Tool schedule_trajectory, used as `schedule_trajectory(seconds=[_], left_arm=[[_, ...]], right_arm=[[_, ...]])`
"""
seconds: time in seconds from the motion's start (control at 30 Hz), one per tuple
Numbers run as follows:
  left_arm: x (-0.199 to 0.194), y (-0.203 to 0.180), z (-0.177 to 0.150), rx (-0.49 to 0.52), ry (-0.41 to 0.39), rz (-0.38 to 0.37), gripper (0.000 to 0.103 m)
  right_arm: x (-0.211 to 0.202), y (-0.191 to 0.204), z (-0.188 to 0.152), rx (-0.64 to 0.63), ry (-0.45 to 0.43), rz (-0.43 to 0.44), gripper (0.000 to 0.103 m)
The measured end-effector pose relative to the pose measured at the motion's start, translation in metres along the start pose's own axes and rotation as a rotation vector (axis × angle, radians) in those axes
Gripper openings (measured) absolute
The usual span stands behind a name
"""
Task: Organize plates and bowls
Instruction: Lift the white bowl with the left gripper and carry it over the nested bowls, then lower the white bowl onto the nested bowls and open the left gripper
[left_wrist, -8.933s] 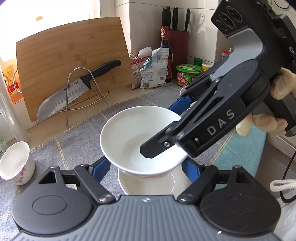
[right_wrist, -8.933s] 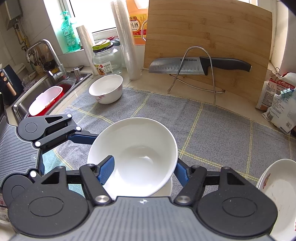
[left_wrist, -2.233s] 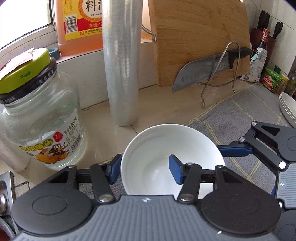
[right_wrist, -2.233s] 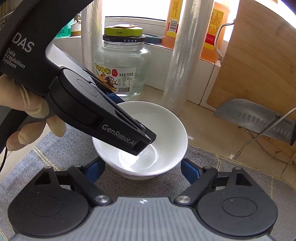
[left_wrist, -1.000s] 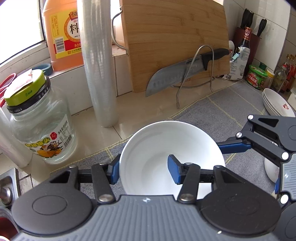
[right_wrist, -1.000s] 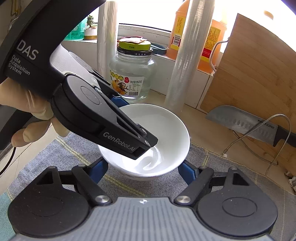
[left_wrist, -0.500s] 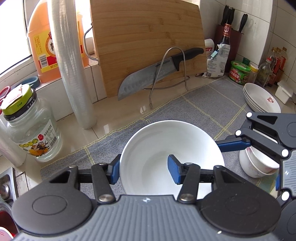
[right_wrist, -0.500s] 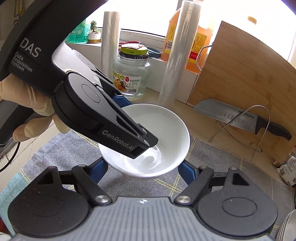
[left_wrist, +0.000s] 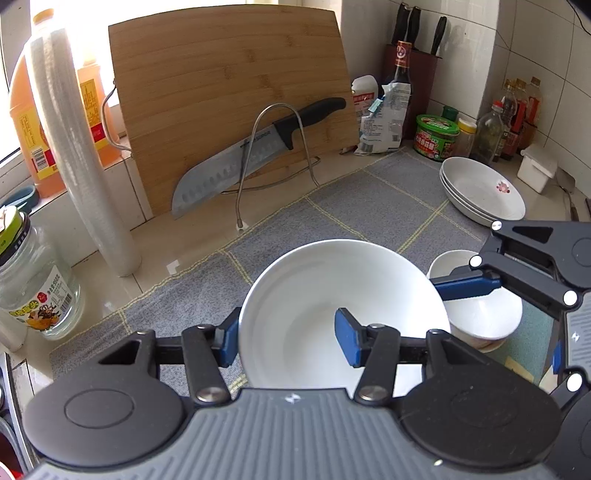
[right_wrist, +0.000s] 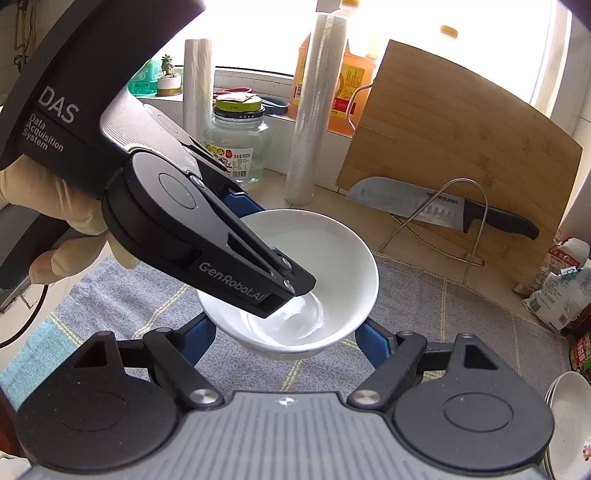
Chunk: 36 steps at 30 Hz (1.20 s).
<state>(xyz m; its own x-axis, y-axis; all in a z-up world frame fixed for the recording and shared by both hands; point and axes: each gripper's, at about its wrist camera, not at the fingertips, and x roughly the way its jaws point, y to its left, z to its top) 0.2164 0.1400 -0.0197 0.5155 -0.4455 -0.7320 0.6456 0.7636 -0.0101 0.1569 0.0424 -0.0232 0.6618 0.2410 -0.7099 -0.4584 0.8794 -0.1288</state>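
A plain white bowl (left_wrist: 325, 295) hangs just above the grey cloth (left_wrist: 369, 206), held from two sides. My left gripper (left_wrist: 288, 341) is shut on its near rim, one blue pad inside and one outside. My right gripper (right_wrist: 288, 341) grips the same bowl (right_wrist: 325, 258) across its lower wall, a pad on each side. In the right wrist view the left gripper (right_wrist: 291, 291) reaches into the bowl from the left, held by a gloved hand (right_wrist: 55, 214). To the right stand a small stack of bowls (left_wrist: 484, 314) and a stack of shallow plates (left_wrist: 484, 192).
A bamboo cutting board (left_wrist: 229, 92) leans at the back, with a knife (left_wrist: 251, 155) on a wire rack. A cling-film roll (left_wrist: 81, 158), a glass jar (left_wrist: 33, 288) and an oil jug (left_wrist: 29, 122) stand at the left. Bottles, jars and a white box (left_wrist: 535, 171) crowd the back right corner.
Both grippers have carried the bowl to the right and slightly up, away from the glass jar. The stacked bowls and plates have come into the left wrist view.
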Motion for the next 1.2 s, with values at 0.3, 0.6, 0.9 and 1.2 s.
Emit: schedule_trajectory(seconds=[0.3,0.6,0.9,1.2], left_arm=[[0.007,-0.039,0.018,0.068,-0.005,-0.049,0.051],[0.022,-0.075,0.036,0.135,0.0,-0.109,0.051],[0.042,-0.102,0.047,0.182,0.014,-0.167,0.051],[0.056,-0.119,0.047,0.205,0.044,-0.196,0.051]], right_arm=[[-0.028,-0.024,-0.021,0.059,-0.007,-0.058,0.086],[-0.048,-0.049,-0.042,0.121,-0.005,-0.114,0.086],[-0.058,-0.069,-0.06,0.177,0.015,-0.163,0.086],[-0.055,-0.079,-0.073,0.226,0.046,-0.166,0.086]])
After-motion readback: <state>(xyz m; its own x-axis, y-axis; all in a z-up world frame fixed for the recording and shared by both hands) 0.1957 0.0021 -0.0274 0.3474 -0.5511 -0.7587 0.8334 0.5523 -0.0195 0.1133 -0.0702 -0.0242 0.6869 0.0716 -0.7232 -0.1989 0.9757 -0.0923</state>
